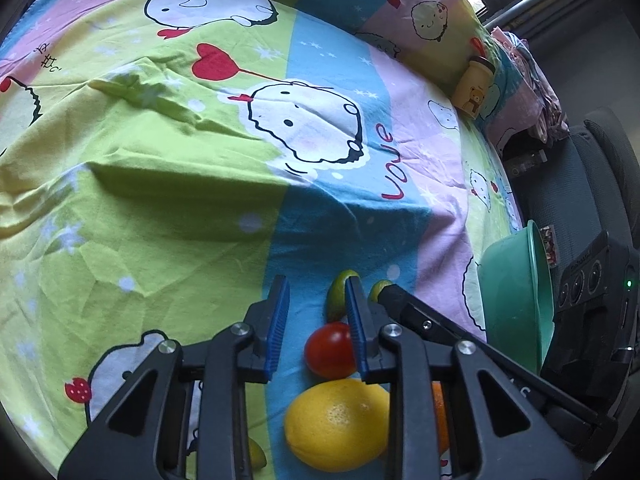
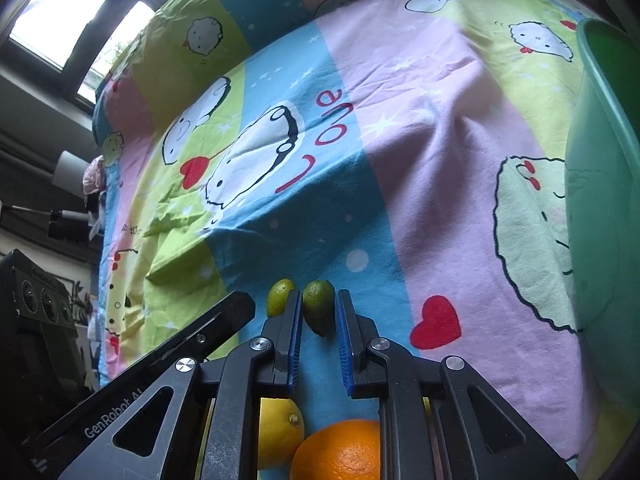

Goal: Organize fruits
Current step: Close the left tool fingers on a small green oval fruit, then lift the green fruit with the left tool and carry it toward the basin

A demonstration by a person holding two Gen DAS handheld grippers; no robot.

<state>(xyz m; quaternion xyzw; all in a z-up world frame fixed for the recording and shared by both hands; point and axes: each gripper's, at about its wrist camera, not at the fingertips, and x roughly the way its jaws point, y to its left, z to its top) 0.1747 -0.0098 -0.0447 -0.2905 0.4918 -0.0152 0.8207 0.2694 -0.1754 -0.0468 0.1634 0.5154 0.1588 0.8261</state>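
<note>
**Asker:** How much room do you have around the fruit?

**Me:** Plenty ahead. The bed sheet (image 1: 160, 200) runs wide and open beyond both my claws, with only soft creases and one raised fold on the green part. On my right the room ends soon: the green bowl (image 1: 516, 300) sits at the bed's edge, tipped on its side with its rim standing up. Past it are a black box with round ports (image 1: 592, 280) and dark upholstery. A yellow jar with a bear on it (image 1: 476, 88) stands far off against the pillow.

**Asker:** What are your claws doing?

**Me:** My left gripper (image 1: 317, 286) is released. Its ribbed blue pads stand apart over the blue stripe, and nothing is pinched between them. The tomato (image 1: 328, 350) lies just inside the right-hand pad. My right gripper (image 2: 319, 296) is clenched on the dark lime (image 2: 319, 312), which sits between its blue pads with each pad close against a side.

**Asker:** Where is the rest of the fruit?

**Me:** All of it is bunched close under my claws, on the blue stripe. The pale lime (image 2: 280, 296) lies just beside the dark one, outside my right claw's left finger. The lemon (image 1: 340, 424) is nearest to me, just below the tomato. The orange (image 2: 340, 452) is beside the lemon, half hidden under my right claw's frame.

**Asker:** What are the surfaces like?

**Me:** The sheet is brushed cotton, matte, printed with cartoon figures and hearts. The tomato is smooth and shiny, while the lemon and orange are dimpled. The limes are small ovals, and the bowl is smooth plastic.
</note>
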